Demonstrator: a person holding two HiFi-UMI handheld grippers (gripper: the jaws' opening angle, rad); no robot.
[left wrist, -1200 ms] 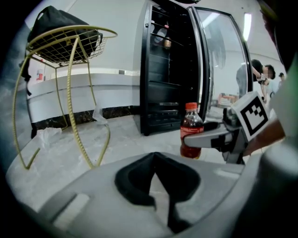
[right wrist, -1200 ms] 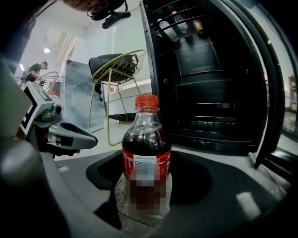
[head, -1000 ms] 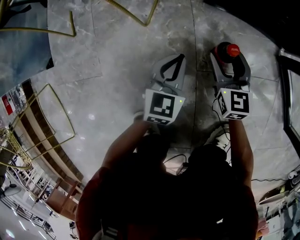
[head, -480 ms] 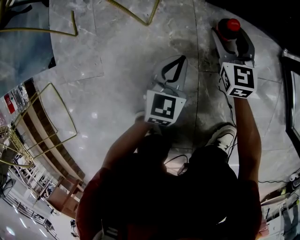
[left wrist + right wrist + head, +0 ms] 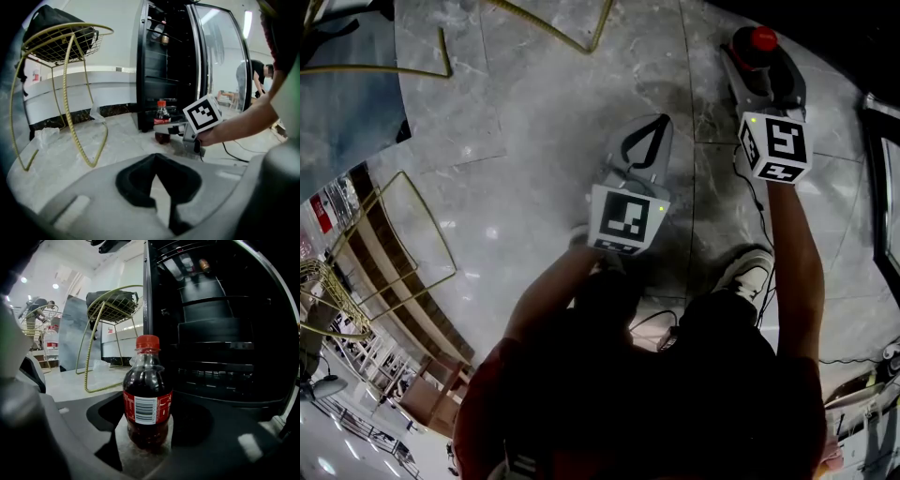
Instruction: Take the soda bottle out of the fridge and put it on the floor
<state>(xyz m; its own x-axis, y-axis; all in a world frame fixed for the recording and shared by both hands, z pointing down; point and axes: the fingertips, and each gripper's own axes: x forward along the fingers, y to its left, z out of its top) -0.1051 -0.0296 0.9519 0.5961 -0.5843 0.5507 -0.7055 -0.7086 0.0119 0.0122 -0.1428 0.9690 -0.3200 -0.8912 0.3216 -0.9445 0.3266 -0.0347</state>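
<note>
Soda bottle [image 5: 146, 394] stands upright, clamped at its label in the right claw [image 5: 758, 64], low at the floor [image 5: 544, 141] just before the open fridge [image 5: 225, 333]; left claw [image 5: 155, 155] closed, empty.

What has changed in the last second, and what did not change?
The right gripper, shut on the soda bottle, carried it forward, away from the person, over the marble floor. Nothing was taken hold of or let go. The left gripper stayed where it was, shut and empty.
</note>
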